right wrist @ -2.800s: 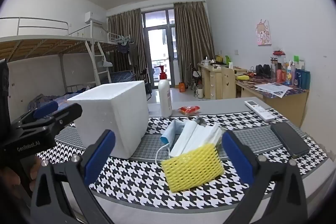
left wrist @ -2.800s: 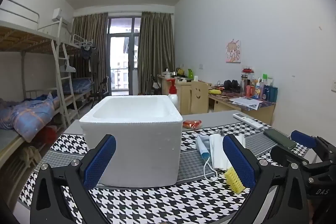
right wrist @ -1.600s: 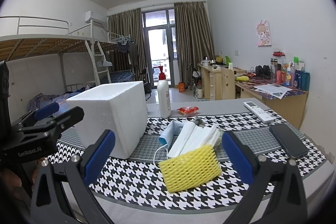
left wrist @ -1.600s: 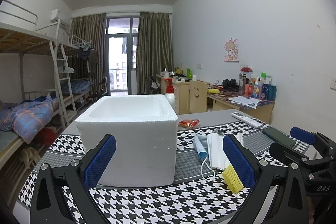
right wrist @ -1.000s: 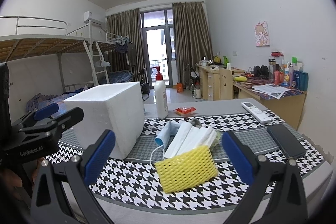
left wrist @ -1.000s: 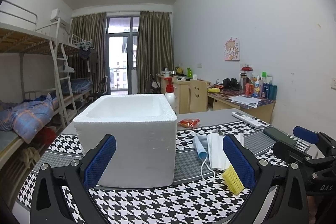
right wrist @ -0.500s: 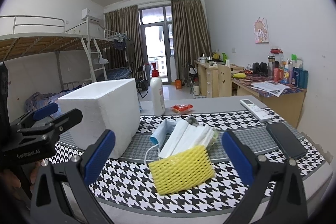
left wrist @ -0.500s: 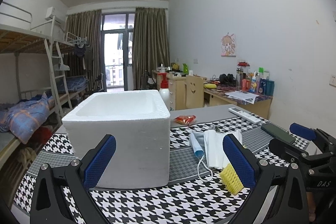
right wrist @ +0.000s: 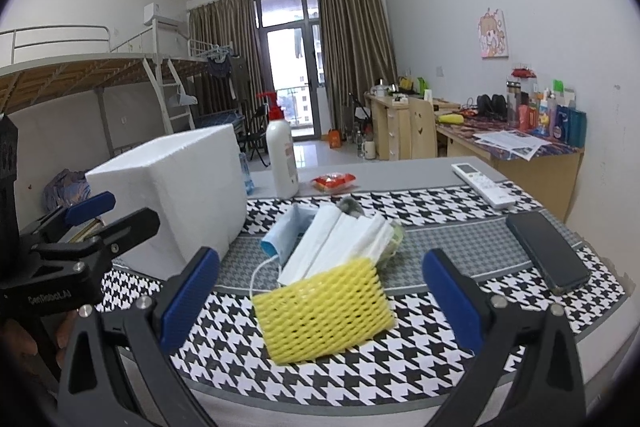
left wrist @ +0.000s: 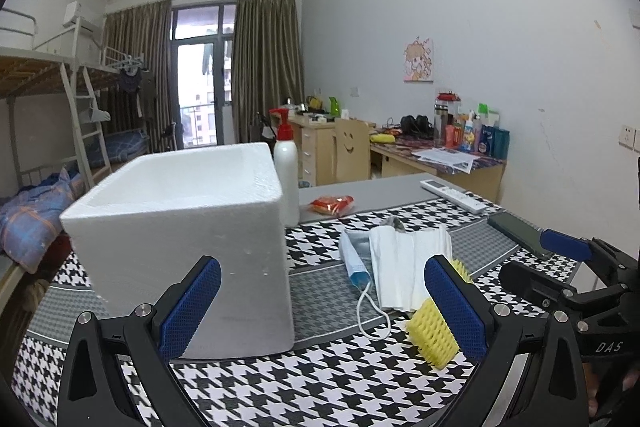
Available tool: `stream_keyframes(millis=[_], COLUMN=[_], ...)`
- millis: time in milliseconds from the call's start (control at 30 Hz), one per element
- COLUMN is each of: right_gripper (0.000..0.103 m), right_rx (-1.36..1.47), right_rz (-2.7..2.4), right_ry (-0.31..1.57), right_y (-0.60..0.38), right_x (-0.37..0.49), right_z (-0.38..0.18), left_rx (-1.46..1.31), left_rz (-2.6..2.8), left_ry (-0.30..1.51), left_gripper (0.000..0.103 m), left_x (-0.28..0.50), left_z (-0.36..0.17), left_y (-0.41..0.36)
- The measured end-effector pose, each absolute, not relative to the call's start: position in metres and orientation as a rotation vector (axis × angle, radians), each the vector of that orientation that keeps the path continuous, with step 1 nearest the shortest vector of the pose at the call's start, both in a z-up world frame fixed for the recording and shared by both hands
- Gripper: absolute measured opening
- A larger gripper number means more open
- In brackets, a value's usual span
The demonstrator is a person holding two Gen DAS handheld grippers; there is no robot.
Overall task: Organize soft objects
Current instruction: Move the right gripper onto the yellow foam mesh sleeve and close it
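Both grippers hover over the houndstooth table (right wrist: pixel 460 247), jaws spread wide, nothing between them. Left gripper (left wrist: pixel 320 303) faces the white foam box (left wrist: pixel 184 227); right gripper (right wrist: pixel 320 291) faces the soft pile just right of the box. Yellow foam net (right wrist: pixel 324 311) lies nearest, overlapping white folded masks (right wrist: pixel 340 239), with a blue mask (right wrist: pixel 280 235) behind. Pump bottle (right wrist: pixel 282 163), red packet (right wrist: pixel 334 181), remote (right wrist: pixel 482 185) and phone (right wrist: pixel 546 251) sit farther off.

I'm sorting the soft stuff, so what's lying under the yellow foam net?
The yellow foam net overlaps the white masks at its far edge. The rest beneath it is hidden.
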State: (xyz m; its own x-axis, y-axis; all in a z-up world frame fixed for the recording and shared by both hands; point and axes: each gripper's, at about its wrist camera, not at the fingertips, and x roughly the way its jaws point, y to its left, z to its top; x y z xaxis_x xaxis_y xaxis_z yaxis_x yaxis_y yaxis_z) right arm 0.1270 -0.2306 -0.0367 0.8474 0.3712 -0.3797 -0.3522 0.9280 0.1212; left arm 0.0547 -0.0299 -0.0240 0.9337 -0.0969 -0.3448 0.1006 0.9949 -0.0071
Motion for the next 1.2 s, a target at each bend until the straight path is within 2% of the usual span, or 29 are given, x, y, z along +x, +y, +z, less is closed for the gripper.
stream_keyframes(millis=[800, 1200], right_gripper=[0.102, 0.088], right_rx=[0.099, 0.135], right_rz=[0.411, 0.467], right_ry=[0.567, 0.686], right_y=[-0.245, -0.246], right_x=[0.163, 0.179], right_z=[-0.071, -0.089], left_rx=[0.051, 0.085], left_rz=[-0.146, -0.17], left_ry=[0.439, 0.462], left_gripper=[0.102, 0.102], left_x=[0.087, 0.092], left_z=[-0.04, -0.047], left_y=[-0.054, -0.062])
